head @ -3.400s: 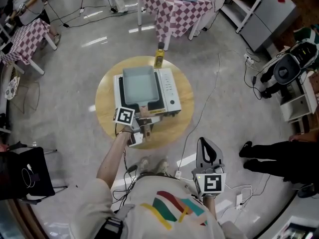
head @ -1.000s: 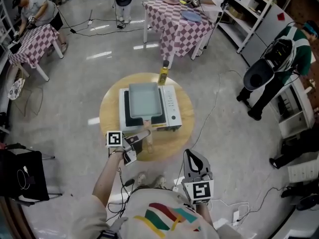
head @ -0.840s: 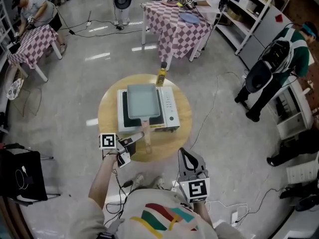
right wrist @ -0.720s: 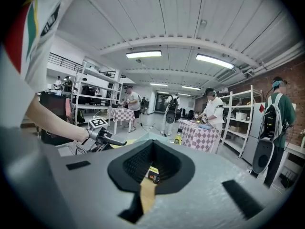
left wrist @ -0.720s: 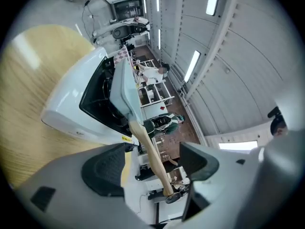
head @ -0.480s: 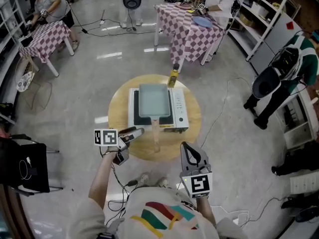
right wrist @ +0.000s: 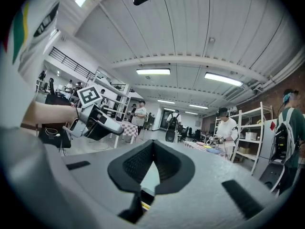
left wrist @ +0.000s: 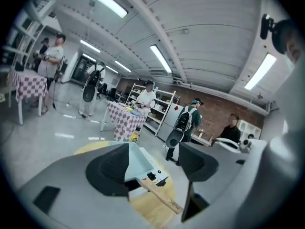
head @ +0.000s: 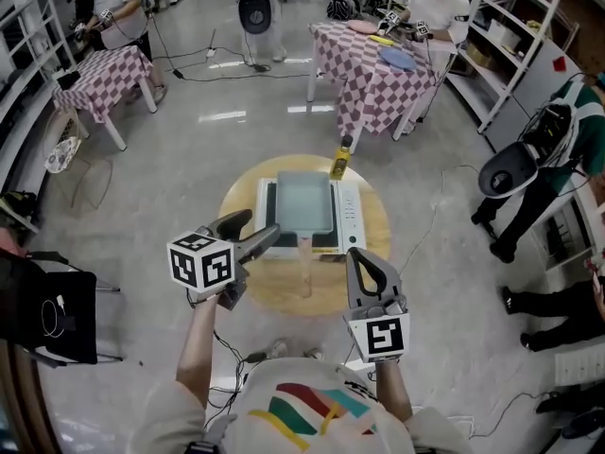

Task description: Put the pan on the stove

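While the pan (head: 307, 200) sat squarely on the stove (head: 346, 218) in the middle of the round wooden table (head: 326, 296), we held both grippers clear of it on our side. The pan's wooden handle (head: 304, 258) pointed back toward us, past the stove's front edge and over bare tabletop.

In the head view the left gripper (head: 260, 225) showed over the table's near left edge. Its jaws were spread wide and had hold of nothing. In the left gripper view (left wrist: 155, 149) we saw the pan (left wrist: 138, 160) and its handle (left wrist: 161, 198) through the gap, well beyond the pads.

The right gripper (head: 357, 258) stood by the table's near right edge. In its own view (right wrist: 152, 144) the jaws met at their tips and gripped nothing, and only a pale sliver of the pan (right wrist: 150, 178) showed through the slit below.

A yellow bottle (head: 338, 164) stood on the table just past the stove's far right corner. A table with a checked cloth (head: 373, 78) stood farther off.
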Demonstrator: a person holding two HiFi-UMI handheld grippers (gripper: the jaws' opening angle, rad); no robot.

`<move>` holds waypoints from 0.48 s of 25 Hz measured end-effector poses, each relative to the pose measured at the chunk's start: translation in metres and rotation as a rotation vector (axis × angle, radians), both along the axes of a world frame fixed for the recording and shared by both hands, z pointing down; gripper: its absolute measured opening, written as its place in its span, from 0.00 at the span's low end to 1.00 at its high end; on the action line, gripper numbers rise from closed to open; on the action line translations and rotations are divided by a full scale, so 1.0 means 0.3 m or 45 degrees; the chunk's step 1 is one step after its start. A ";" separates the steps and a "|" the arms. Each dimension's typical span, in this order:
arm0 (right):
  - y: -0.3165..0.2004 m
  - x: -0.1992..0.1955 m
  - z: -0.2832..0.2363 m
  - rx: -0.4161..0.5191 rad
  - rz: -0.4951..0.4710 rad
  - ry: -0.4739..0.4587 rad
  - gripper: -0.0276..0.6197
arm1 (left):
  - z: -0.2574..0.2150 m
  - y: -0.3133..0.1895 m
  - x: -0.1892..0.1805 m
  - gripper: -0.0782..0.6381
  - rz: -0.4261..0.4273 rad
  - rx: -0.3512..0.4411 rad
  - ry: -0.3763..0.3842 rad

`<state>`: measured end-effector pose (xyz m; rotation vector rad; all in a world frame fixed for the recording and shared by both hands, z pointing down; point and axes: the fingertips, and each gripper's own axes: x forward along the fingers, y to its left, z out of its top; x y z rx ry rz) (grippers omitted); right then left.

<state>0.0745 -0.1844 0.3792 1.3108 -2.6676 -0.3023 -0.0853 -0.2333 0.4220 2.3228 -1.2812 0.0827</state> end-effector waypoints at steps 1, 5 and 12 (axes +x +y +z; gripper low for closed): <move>-0.004 -0.007 -0.016 0.009 -0.001 -0.011 0.04 | -0.031 0.006 0.007 0.56 -0.017 0.037 -0.052; -0.018 -0.032 -0.078 0.043 0.001 -0.082 0.04 | -0.176 0.037 0.029 0.51 -0.140 0.277 -0.230; -0.021 -0.050 -0.166 0.110 0.017 -0.144 0.04 | -0.342 0.119 0.066 0.41 -0.321 0.604 -0.449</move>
